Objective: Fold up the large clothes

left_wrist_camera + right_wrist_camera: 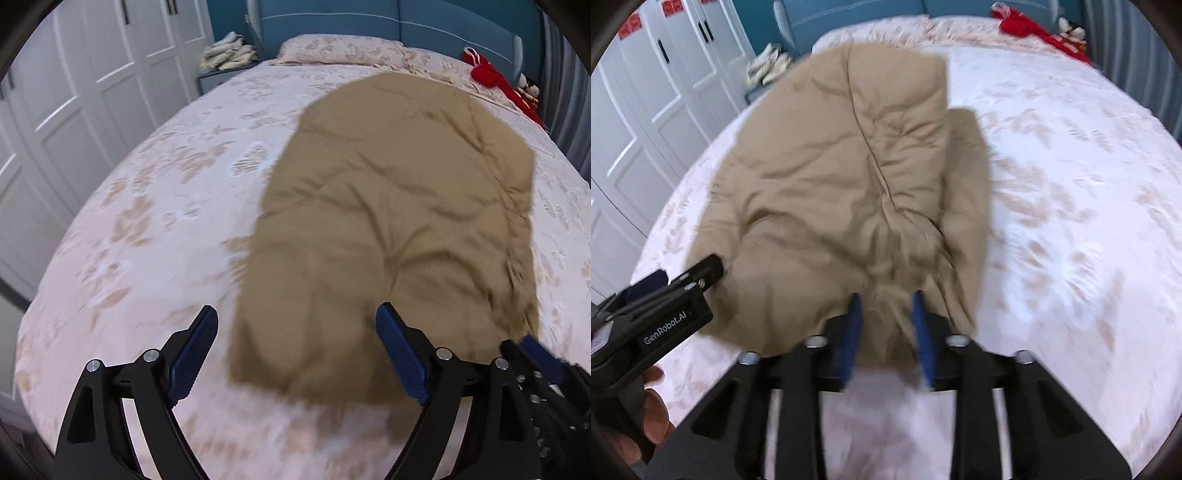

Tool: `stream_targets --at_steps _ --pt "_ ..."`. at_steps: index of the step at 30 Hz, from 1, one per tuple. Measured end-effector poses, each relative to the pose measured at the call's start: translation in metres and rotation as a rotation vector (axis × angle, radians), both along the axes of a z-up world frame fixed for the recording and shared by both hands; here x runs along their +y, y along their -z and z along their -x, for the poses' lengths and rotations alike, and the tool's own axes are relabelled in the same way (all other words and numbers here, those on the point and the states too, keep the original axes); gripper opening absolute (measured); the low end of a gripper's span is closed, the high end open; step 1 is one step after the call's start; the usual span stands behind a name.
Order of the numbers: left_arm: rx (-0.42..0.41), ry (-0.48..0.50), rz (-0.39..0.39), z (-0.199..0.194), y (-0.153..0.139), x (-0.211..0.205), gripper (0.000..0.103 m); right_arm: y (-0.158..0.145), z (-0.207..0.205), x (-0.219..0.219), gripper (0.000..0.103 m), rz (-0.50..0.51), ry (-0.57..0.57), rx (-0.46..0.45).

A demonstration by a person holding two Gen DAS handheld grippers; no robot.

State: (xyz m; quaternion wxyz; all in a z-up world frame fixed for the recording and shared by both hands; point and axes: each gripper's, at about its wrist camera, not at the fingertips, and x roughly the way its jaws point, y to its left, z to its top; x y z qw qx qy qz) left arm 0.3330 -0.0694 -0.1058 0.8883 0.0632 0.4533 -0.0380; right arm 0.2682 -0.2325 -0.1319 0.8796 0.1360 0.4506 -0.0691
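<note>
The bed (pixel 147 206) lies open on both flanks of the tan garment (pixel 399 206) — broad bare bedspread to its left in the left wrist view, and to its right in the right wrist view. Obstacles sit only at the far end: the pillow (pixel 340 50) against the blue headboard (pixel 406 26), a red garment (pixel 495 79) at the far right corner, and folded laundry (pixel 229 55) on the nightstand beside the bed. White wardrobe doors (pixel 74 110) wall the left side — a narrow aisle between them and the mattress.
</note>
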Motion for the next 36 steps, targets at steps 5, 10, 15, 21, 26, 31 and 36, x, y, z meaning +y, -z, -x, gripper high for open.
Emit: stream_targets --at_steps 5,10,15,21,26,31,36 --pt "-0.004 -0.015 -0.025 0.062 -0.016 0.017 0.086 -0.025 0.07 0.021 0.068 0.053 0.006 -0.01" --pt "-0.008 -0.038 -0.005 0.122 -0.019 0.032 0.087 -0.041 0.139 0.034 0.078 0.093 0.028 -0.032" --pt "-0.027 -0.044 0.01 0.17 -0.016 0.041 0.087 -0.043 0.184 0.046 0.079 0.124 0.038 -0.046" --pt "-0.058 0.014 -0.001 0.212 -0.015 0.042 0.087 -0.038 0.218 0.053 0.081 0.111 0.051 -0.063" --pt "-0.089 0.023 -0.015 0.232 -0.017 0.044 0.087 -0.037 0.242 0.057 0.081 0.109 0.066 -0.089" --pt "-0.121 0.03 -0.048 0.248 -0.017 0.045 0.087 -0.037 0.257 0.063 0.081 0.139 0.071 -0.111" --pt "-0.13 0.01 -0.047 0.259 -0.018 0.052 0.087 -0.037 0.266 0.068 0.081 0.138 0.072 -0.123"
